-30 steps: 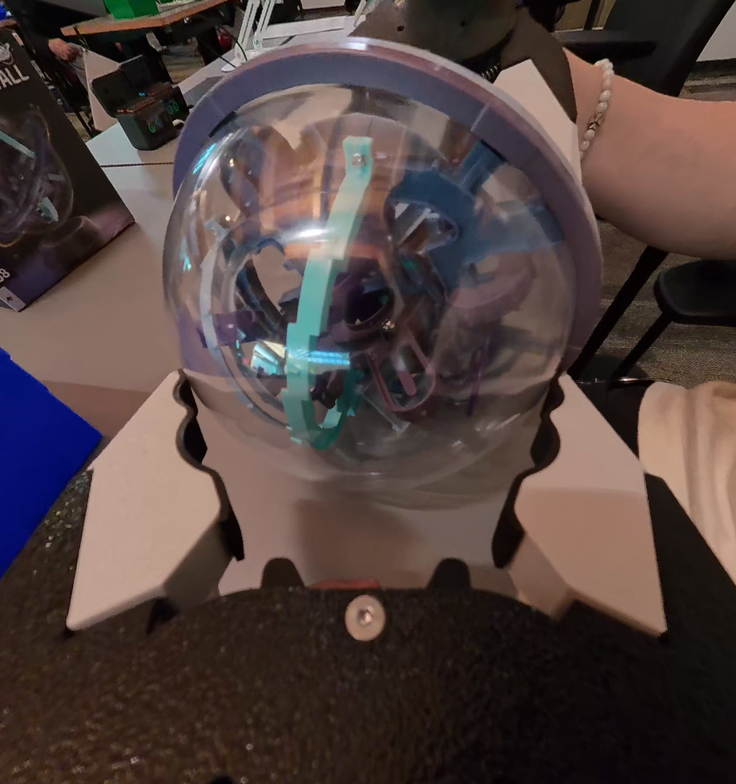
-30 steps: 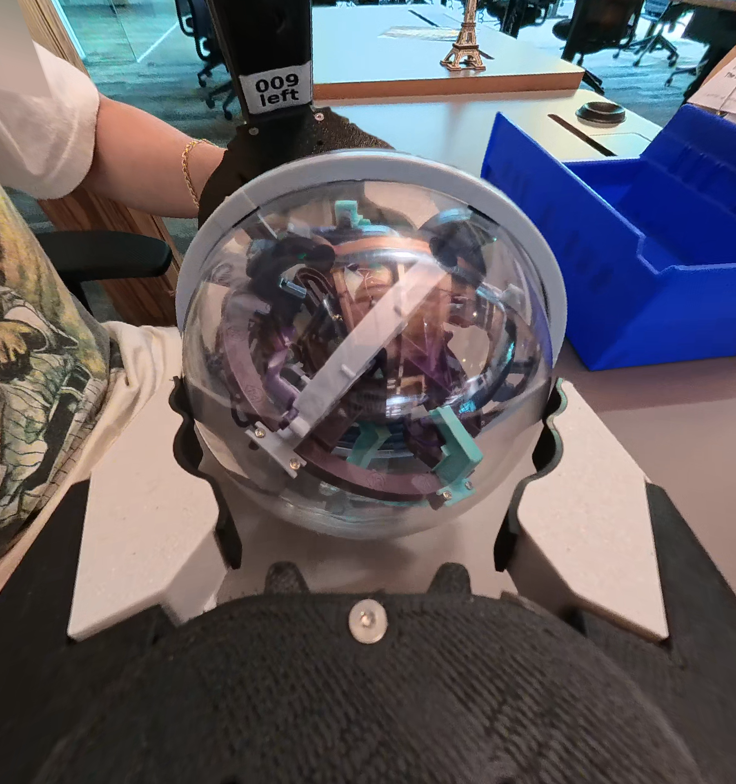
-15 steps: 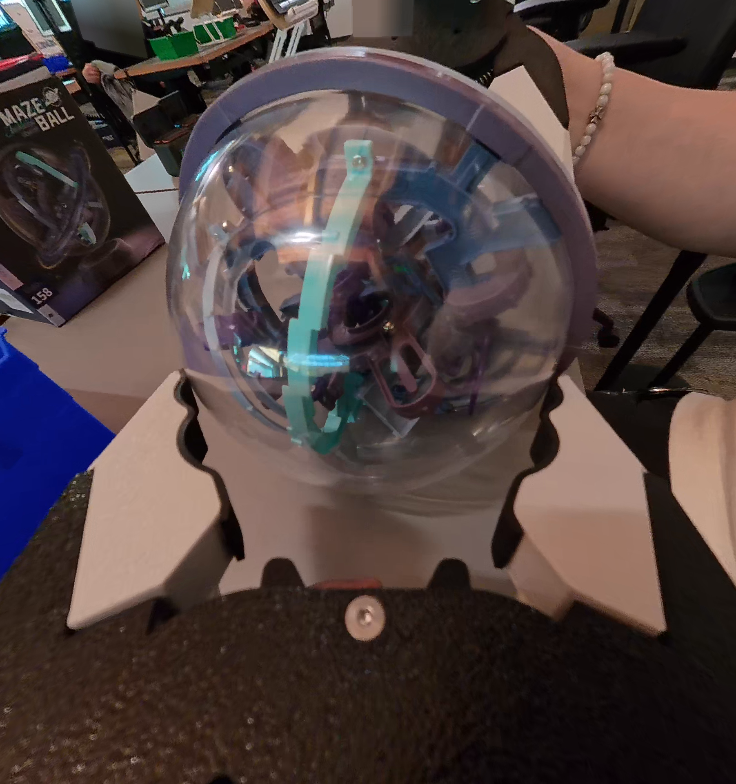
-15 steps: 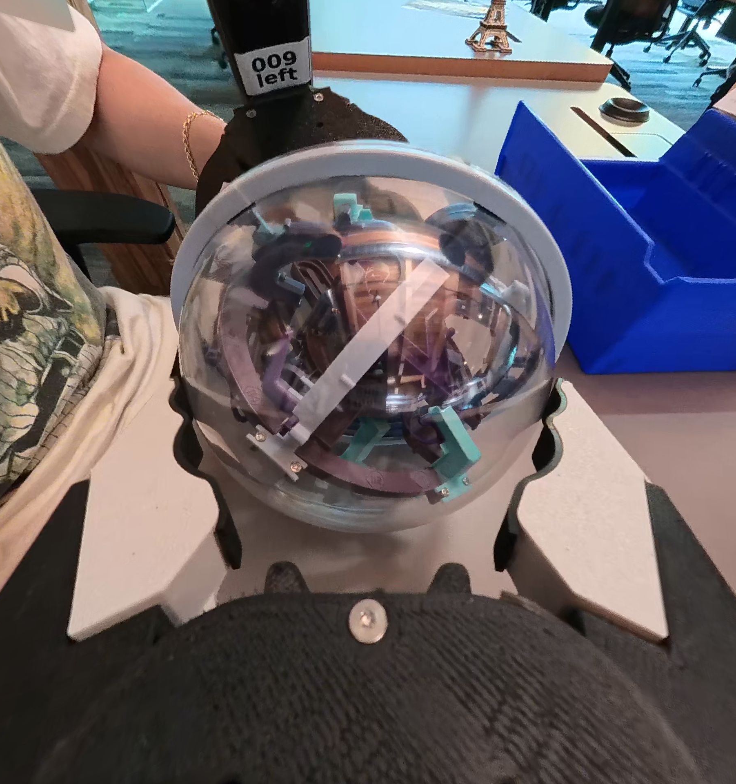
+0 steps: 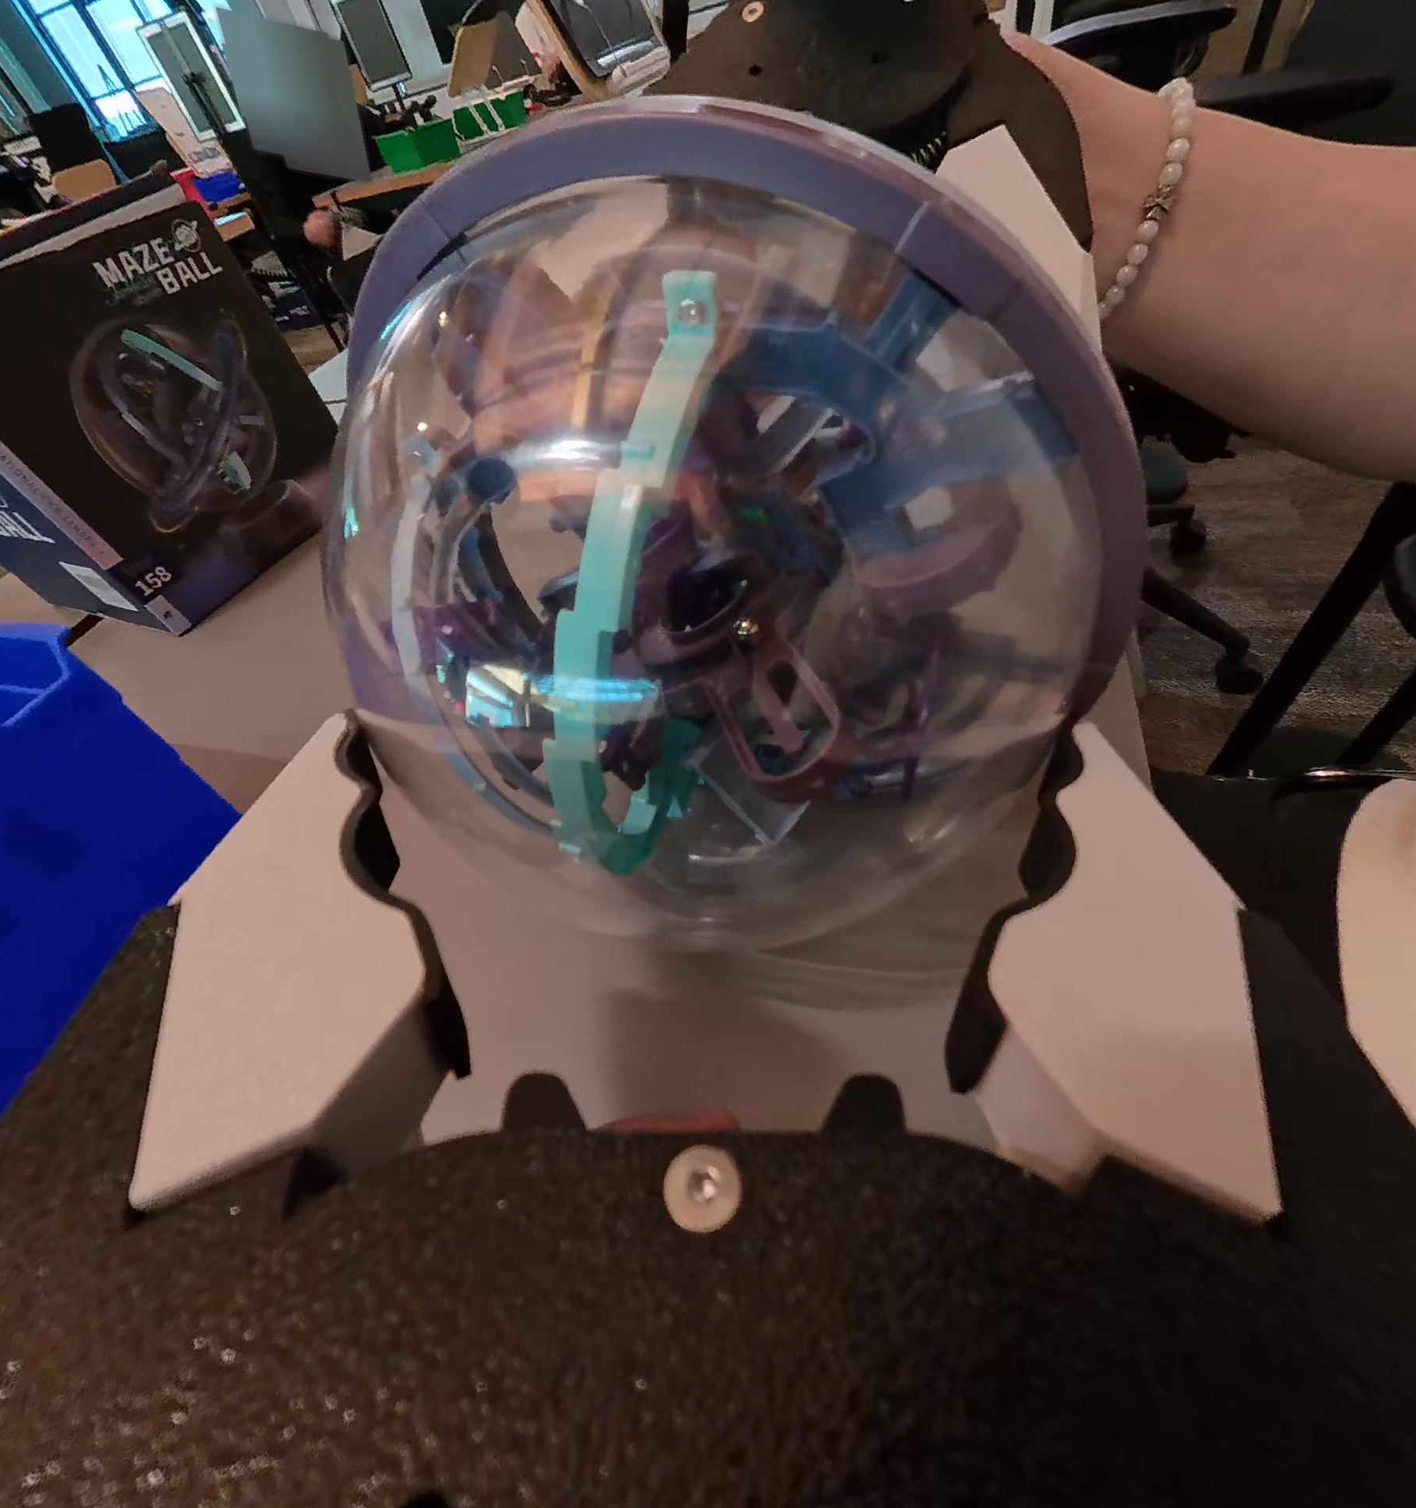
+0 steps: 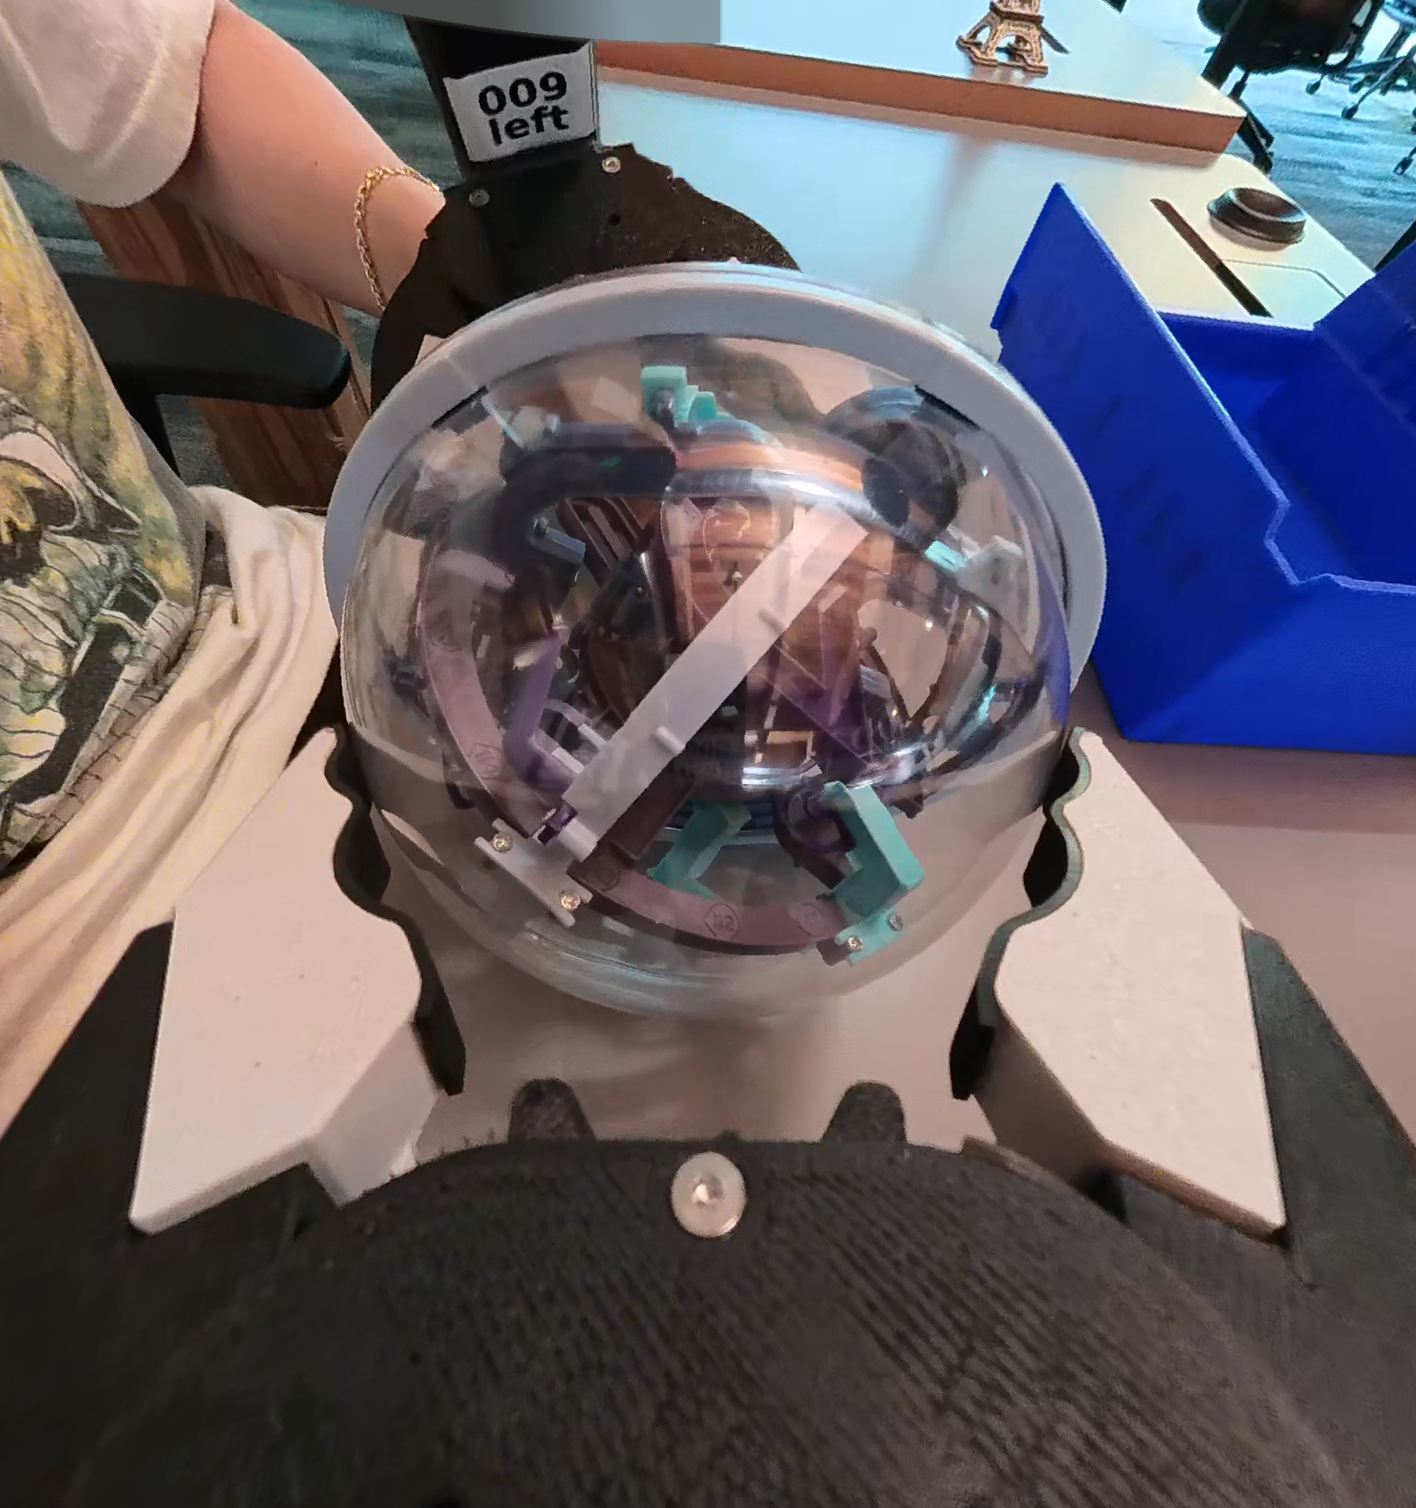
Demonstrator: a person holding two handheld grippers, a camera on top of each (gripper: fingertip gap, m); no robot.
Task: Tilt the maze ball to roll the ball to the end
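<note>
Maze ball (image 5: 721, 522), a clear globe full of coloured tracks, is held off the table between two grippers that face each other. It has no long axis, being round; its grey seam ring (image 6: 770, 306) arches up and over the far side in both views, so the seam stands roughly upright and crosswise between the grippers, one clear dome bulging toward each camera. In the left wrist view a teal track (image 5: 606, 653) runs top to bottom across the near dome, and a small metal ball (image 5: 743, 627) sits near the globe's middle on a purple track. In the right wrist view a grey strip (image 6: 704, 694) slants from lower left to upper right.

Left gripper (image 5: 708, 783) is clenched on the globe, its white fingers (image 5: 296, 922) pressing the dome's lower sides. Right gripper (image 6: 708, 808) grasps the opposite dome the same way.

Pale table (image 6: 1259, 865) lies below. A blue bin (image 6: 1259, 522) stands on it just beside the globe, and a dark box (image 5: 117, 424) picturing the toy stands upright toward the table's far edge. Bare forearms show, one with a bead bracelet (image 5: 1145, 196), one with a gold chain (image 6: 374, 220). Beyond are desks, office chairs and carpet.
</note>
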